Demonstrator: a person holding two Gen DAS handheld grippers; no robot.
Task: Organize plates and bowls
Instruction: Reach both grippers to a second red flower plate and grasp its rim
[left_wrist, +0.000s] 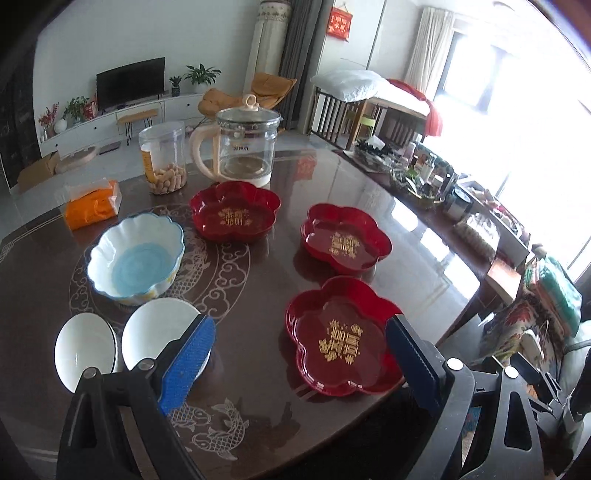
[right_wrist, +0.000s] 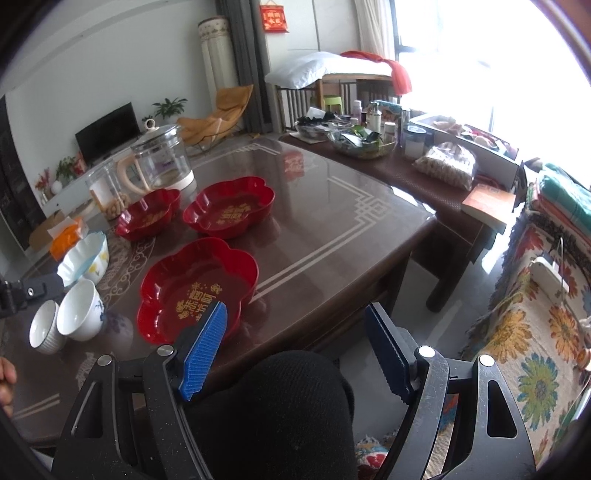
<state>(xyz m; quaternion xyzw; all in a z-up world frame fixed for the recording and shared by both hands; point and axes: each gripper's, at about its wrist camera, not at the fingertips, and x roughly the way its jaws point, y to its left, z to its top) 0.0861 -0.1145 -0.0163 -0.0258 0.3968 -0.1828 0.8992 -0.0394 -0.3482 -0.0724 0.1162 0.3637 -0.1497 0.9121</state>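
Three red flower-shaped plates with gold lettering lie apart on the dark table: a near one, a right one and a far one. A scalloped blue-and-white bowl stands at the left, with two small white bowls in front of it. My left gripper is open and empty above the table, between a white bowl and the near plate. My right gripper is open and empty over the table's front edge, beside the near plate.
A glass kettle, a clear jar of snacks and an orange tissue pack stand at the table's far side. A cluttered side table stands to the right. A patterned sofa is at the near right.
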